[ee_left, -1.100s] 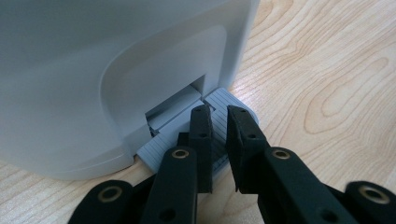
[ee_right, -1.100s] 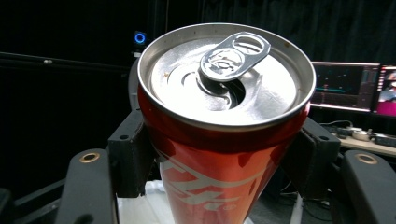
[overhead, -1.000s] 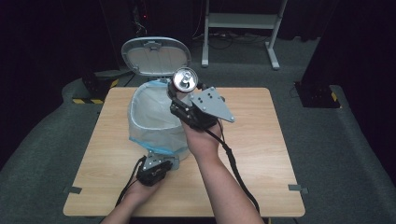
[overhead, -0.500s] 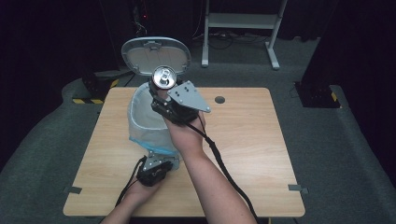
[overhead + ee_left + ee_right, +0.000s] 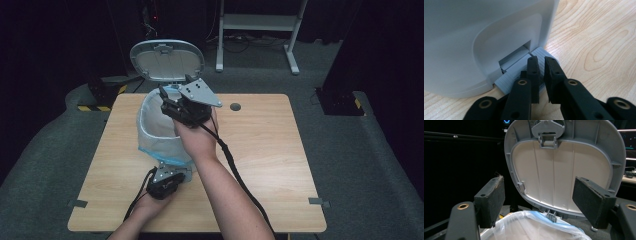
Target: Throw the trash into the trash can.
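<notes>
Comparing with half a second before, we saw that the silver can once held in the right gripper (image 5: 172,97) was gone from its jaws, which stood wide apart with nothing between them. That gripper had shifted a little further over the bin (image 5: 162,130), above the mouth lined with a clear bag (image 5: 534,225) edged in blue. In the right gripper view the two pads framed the raised grey lid (image 5: 566,162), which stood upright behind the bin's opening and apart from both pads. We could not see the can inside the bag.

The left gripper (image 5: 542,65) was at the foot of the bin, on its near side, its jaws narrowed to a slim gap and pressing down on the ribbed grey pedal (image 5: 511,77) that juts from the bin's base. The left hand (image 5: 150,202) sat just in front of the bin.

To the right of the bin the wooden table (image 5: 260,150) lay bare up to its far and right edges, giving open room there.
</notes>
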